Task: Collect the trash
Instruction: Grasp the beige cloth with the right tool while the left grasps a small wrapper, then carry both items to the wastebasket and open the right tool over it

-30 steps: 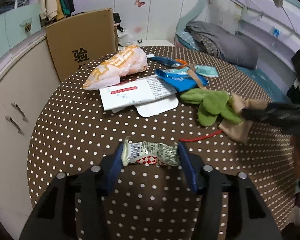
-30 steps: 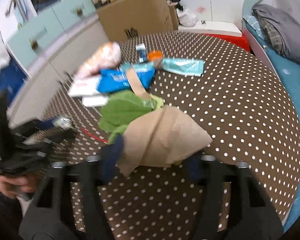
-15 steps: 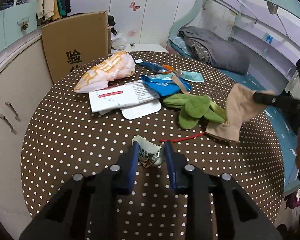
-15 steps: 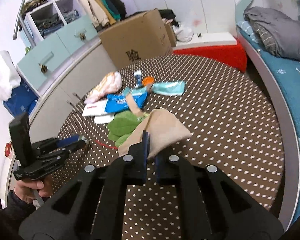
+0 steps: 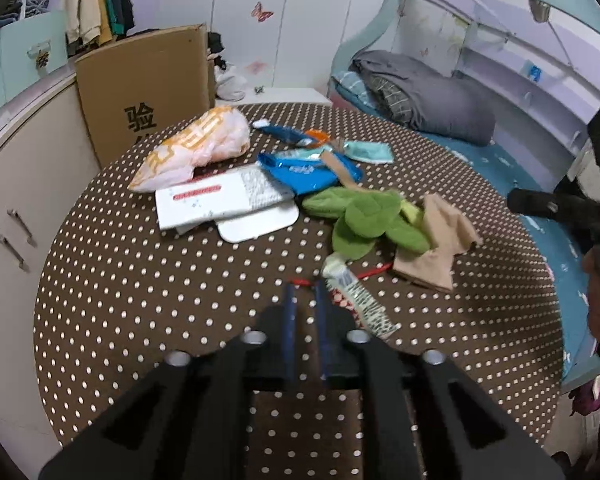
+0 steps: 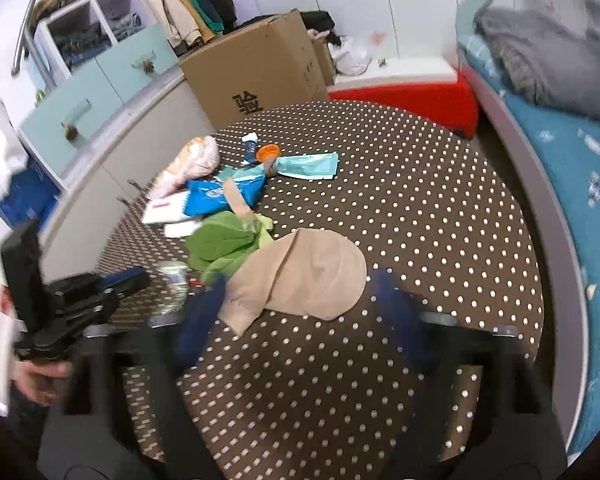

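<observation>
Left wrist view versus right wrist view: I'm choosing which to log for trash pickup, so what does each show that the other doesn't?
Only left wrist: the left gripper has just-opened, empty jaws, with the crumpled wrapper lying beside one finger. Only right wrist: the right gripper, jaws just opened wide, flanks the beige cloth without pressing it; a red bench stands beyond the table. Both: the dotted table, green cloth, beige cloth and cardboard box.

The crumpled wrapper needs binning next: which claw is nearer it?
Left. The left claw sits right beside the crumpled wrapper; the right claw straddles the beige cloth.
</observation>
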A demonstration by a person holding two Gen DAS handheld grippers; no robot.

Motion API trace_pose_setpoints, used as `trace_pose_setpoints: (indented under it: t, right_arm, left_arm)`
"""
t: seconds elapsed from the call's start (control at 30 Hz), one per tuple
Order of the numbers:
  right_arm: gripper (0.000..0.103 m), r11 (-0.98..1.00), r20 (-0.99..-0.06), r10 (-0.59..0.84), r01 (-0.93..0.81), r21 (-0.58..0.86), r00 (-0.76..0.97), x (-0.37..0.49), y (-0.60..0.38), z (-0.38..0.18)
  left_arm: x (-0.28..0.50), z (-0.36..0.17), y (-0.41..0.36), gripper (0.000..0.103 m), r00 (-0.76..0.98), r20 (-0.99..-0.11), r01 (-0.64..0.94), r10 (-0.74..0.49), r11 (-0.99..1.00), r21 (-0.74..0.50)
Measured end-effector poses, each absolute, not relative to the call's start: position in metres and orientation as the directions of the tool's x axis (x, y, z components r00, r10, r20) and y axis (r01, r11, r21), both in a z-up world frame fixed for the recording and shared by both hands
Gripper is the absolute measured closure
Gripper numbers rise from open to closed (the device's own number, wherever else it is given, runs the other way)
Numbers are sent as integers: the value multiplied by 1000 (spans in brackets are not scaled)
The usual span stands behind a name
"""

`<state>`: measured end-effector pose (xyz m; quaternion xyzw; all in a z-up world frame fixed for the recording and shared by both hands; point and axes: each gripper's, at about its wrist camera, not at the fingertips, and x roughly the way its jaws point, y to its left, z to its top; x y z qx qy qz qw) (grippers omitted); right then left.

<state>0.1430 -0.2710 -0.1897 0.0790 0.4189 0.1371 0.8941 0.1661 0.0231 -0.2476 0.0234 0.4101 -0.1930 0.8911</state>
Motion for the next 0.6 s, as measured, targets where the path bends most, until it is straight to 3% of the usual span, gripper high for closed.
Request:
trace_pose_setpoints:
  t: [0.03,0.07,0.23,0.27,0.3,0.33,0.4,0.5,0.6]
  right_arm:
    - [24,951,-734,310,-175,256,604,147,-266,-195]
    - [24,952,-738,305,-171,254,602,151,-263,-198]
    - [28,971,-774,240,-140,196,585,171,-244,-217]
    - [35,971,-784,238,-144,189,573,174,-241,-221]
    - [63,970,-794,241,-150,190,557,175,-238,-225]
    - [77,976,-793,218,-145,164,568,173,-237,-225]
    - [92,976,-796,217,-153,158,565,168,-239,-226]
    - [97,971,-786,237,-148,186,572,160,-251,-225]
    - [98,968,-766,250,-132,214,592,152,-266,-221]
  left_arm:
    - [165,-248,24,54,599,-734,352,-322,928,-120]
    - [164,-246,24,36,609,-724,346,-324,930,-125]
    - [168,-246,11,26,608,-716,349,-343,926,-147]
    - [170,-248,6,26,603,-723,349,-337,926,-141]
    - [172,-250,1,27,595,-732,349,-332,927,-137]
    - [175,-254,-4,30,582,-743,351,-331,926,-137]
    - [178,-260,-12,74,547,-764,357,-342,921,-157]
    - [177,-264,-16,91,531,-771,362,-352,917,-169]
    - [172,-264,-15,92,530,-765,364,-366,913,-184]
